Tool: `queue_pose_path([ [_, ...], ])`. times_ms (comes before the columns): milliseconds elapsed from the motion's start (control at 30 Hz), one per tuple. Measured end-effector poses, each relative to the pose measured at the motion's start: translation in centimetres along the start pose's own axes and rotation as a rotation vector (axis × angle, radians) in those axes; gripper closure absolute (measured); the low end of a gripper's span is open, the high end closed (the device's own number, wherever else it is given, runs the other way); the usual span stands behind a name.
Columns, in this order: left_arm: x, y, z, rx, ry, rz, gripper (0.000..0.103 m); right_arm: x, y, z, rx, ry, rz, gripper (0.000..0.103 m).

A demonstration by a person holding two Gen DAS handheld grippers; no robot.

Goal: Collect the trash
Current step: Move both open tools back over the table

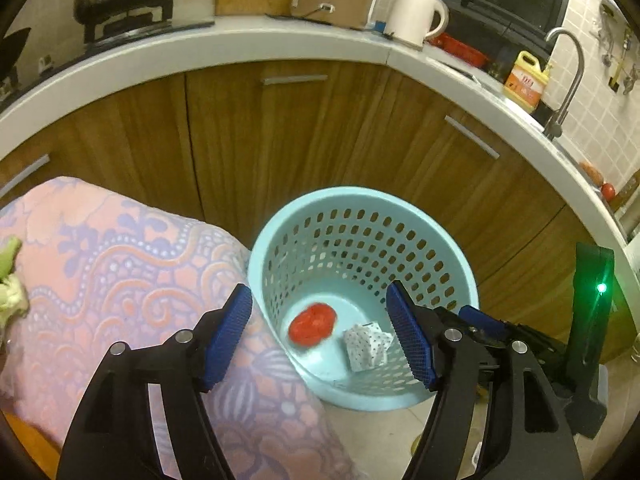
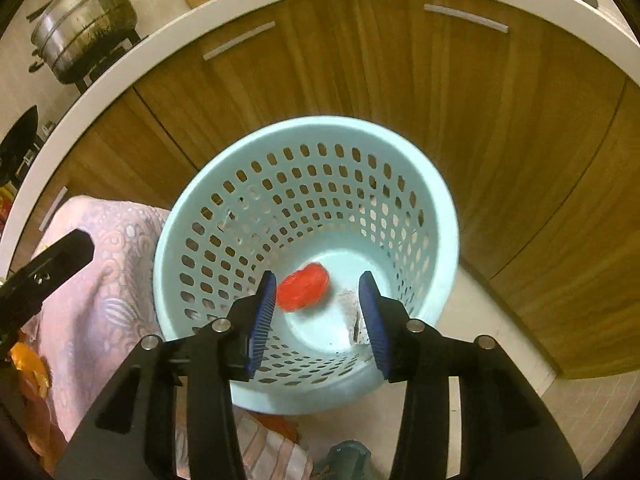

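Observation:
A light blue perforated waste basket (image 1: 436,232) stands on the floor before wooden cabinets; it also shows in the right wrist view (image 2: 440,216). Inside lie a red crumpled piece (image 1: 312,323) (image 2: 303,287) and a white dotted paper wad (image 1: 366,345), blurred in the right wrist view (image 2: 352,300). My left gripper (image 1: 322,338) is open and empty at the basket's near left rim. My right gripper (image 2: 318,314) is open and empty above the basket's mouth. The right gripper's body shows at the left view's right edge (image 1: 592,320).
A pink patterned cloth (image 1: 120,272) covers a surface left of the basket, with pale green scraps (image 1: 10,280) at its left edge. Orange wrapping (image 2: 30,364) lies at lower left. Cabinets (image 1: 300,128), a counter with pot, kettle, and sink stand behind.

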State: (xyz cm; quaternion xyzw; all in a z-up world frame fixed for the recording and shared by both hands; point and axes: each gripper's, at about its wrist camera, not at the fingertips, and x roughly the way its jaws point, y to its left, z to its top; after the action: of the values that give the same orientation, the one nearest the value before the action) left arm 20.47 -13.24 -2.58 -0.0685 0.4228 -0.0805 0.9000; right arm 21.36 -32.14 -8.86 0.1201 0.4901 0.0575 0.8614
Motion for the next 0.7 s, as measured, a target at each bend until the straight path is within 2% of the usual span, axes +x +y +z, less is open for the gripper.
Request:
queue_pose_path([
  [300, -7.7, 0.2, -0.7, 0.011, -0.144, -0.005, 0.032, -6.0, 3.0, -0.7, -0.045, -0.118, 0.036, 0.063],
  [467, -12.7, 1.6, -1.9, 0.001, -0.218, 0.01, 0.029, -9.0, 6.1, -1.4, -0.085, -0.167, 0.079, 0.063],
  [700, -19.4, 5.2, -5.5, -0.017, -0.315, 0.096, 0.023, -11.6, 11.8, -3.6, -0.193, -0.232, 0.141, 0.063],
])
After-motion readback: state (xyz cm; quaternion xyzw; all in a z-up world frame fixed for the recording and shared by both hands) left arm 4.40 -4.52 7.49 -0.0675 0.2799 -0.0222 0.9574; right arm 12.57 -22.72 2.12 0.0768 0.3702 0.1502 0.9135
